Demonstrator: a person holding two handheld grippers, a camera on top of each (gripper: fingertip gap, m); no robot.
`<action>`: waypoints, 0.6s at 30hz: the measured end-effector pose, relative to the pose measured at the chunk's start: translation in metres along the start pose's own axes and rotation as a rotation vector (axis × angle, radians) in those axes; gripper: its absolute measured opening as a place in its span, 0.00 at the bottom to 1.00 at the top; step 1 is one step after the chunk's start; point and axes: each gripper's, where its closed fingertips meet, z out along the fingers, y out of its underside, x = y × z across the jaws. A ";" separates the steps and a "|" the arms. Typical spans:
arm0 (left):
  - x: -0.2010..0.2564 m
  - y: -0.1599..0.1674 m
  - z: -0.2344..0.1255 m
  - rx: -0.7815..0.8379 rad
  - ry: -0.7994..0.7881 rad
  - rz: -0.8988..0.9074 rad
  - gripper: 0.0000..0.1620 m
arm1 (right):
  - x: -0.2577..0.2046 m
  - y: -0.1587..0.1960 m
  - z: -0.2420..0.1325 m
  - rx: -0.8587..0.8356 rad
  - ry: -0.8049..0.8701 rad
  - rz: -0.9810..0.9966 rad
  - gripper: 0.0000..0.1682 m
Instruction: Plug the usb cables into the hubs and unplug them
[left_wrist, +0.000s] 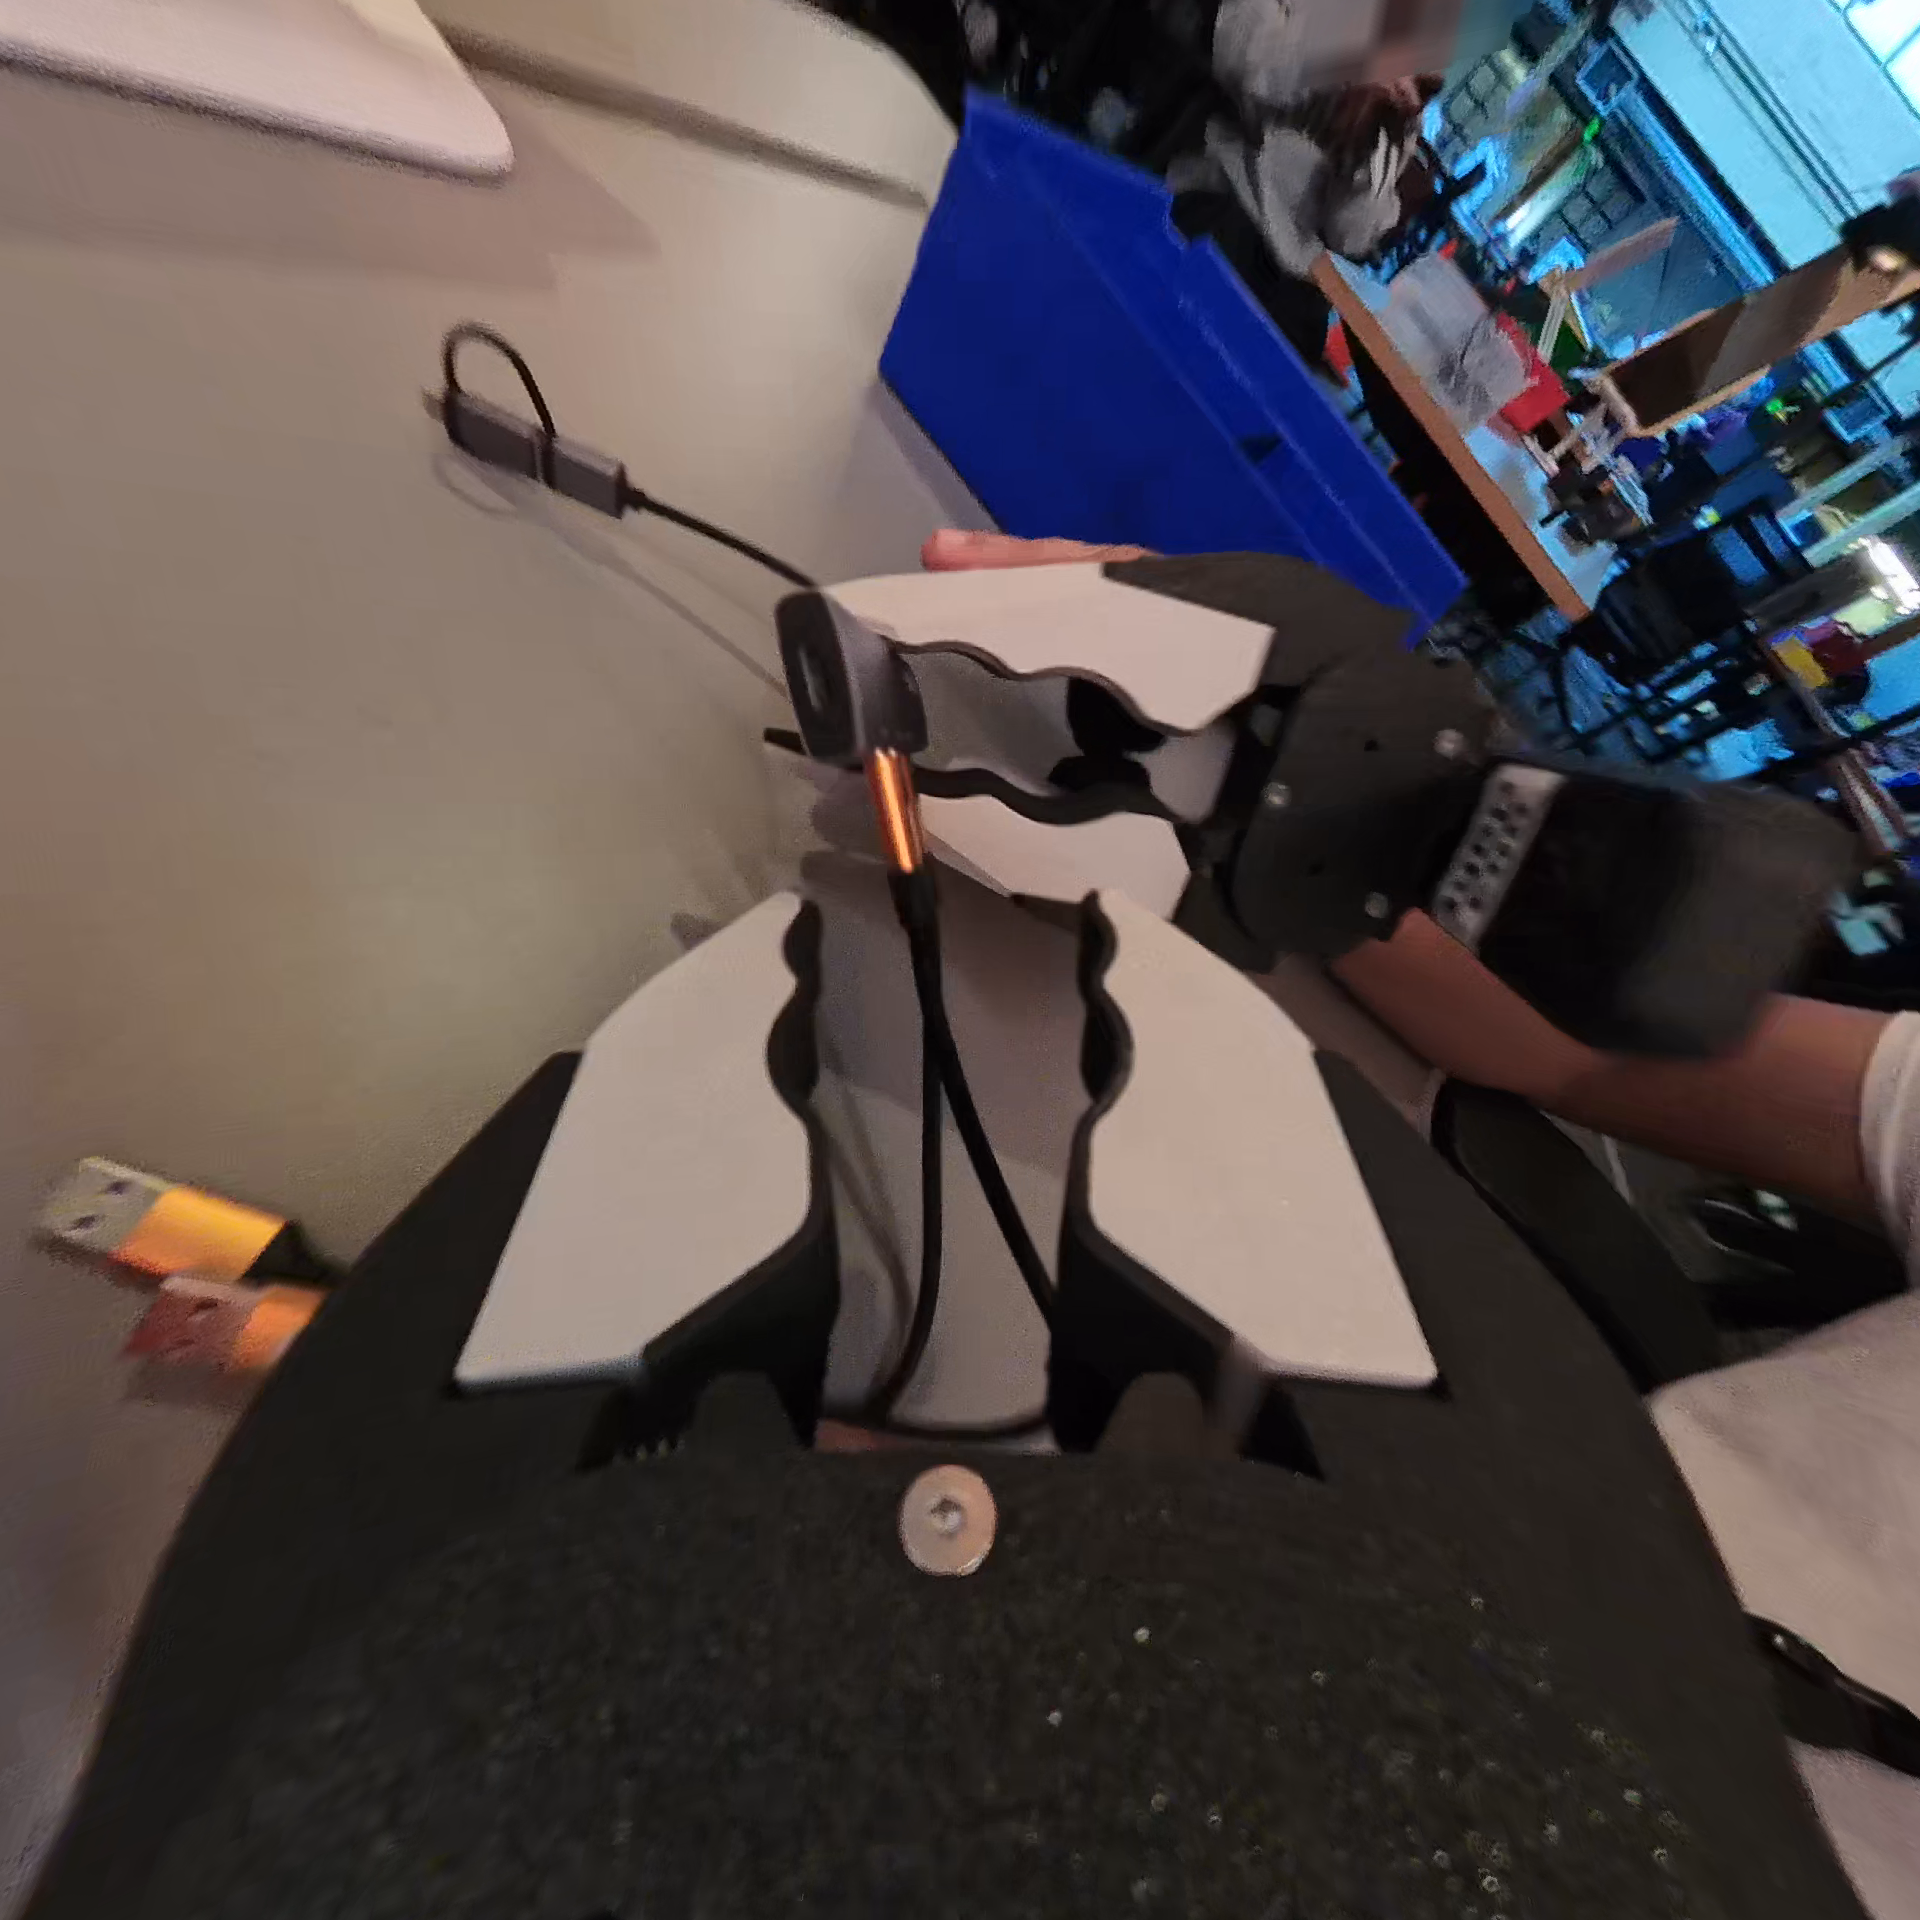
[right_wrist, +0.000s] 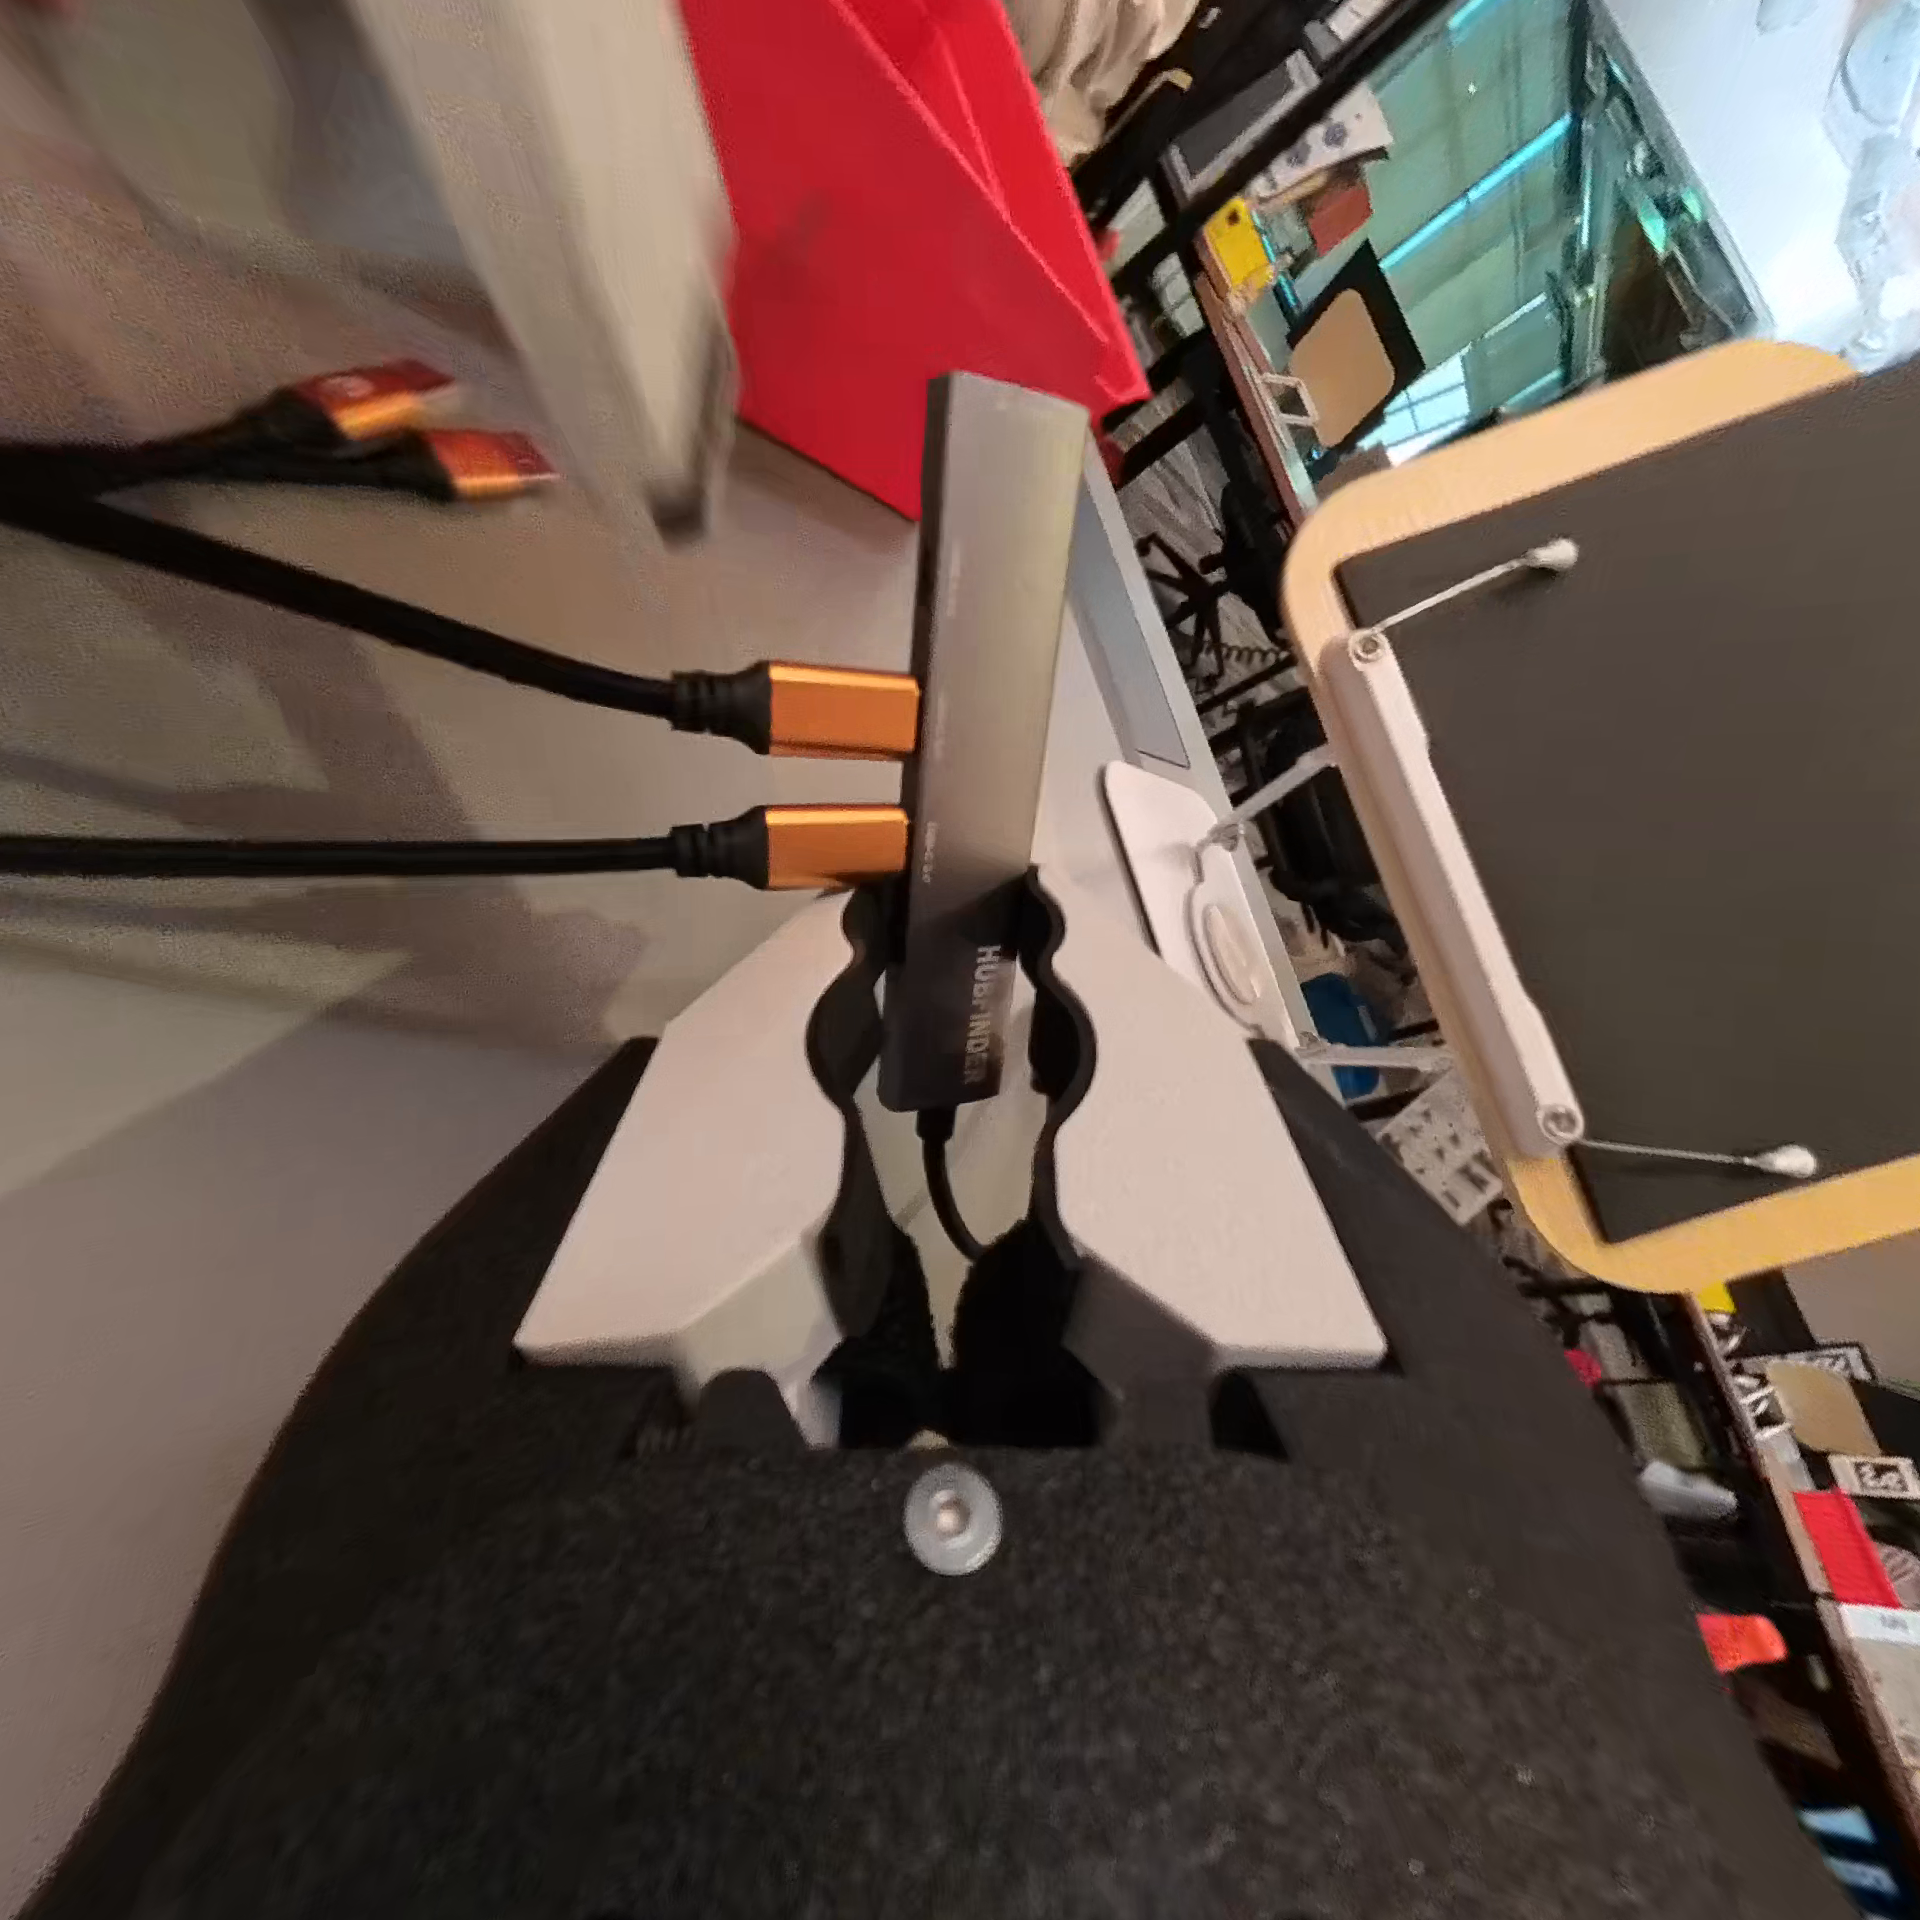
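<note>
Pale grey surface (left_wrist: 260, 779) runs under both tools, with a blue bin (left_wrist: 1122, 364) at its far edge. Close to that bin, the right tool (right_wrist: 951, 935) is clamped on a slim grey hub (right_wrist: 987, 665), held off the surface. Two orange-ended plugs (right_wrist: 842, 712) sit in the hub's side, their black cables (left_wrist: 935, 1122) trailing between the left tool's (left_wrist: 940, 925) fingers, which stand parted and grip nothing. Farther from the bin, two loose orange plugs (left_wrist: 197, 1236) lie on the surface, and the hub's own grey connector (left_wrist: 540, 447) rests nearer it.
</note>
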 end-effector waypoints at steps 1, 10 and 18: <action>0.004 -0.005 -0.014 0.040 -0.018 0.033 0.31 | 0.008 0.000 -0.001 0.005 0.009 0.025 0.12; 0.017 0.036 -0.100 0.253 -0.187 0.331 0.25 | 0.195 -0.040 -0.063 -0.031 0.164 0.172 0.13; 0.010 0.044 -0.110 0.291 -0.056 0.125 0.23 | 0.395 0.047 -0.181 -0.488 0.592 -0.296 0.12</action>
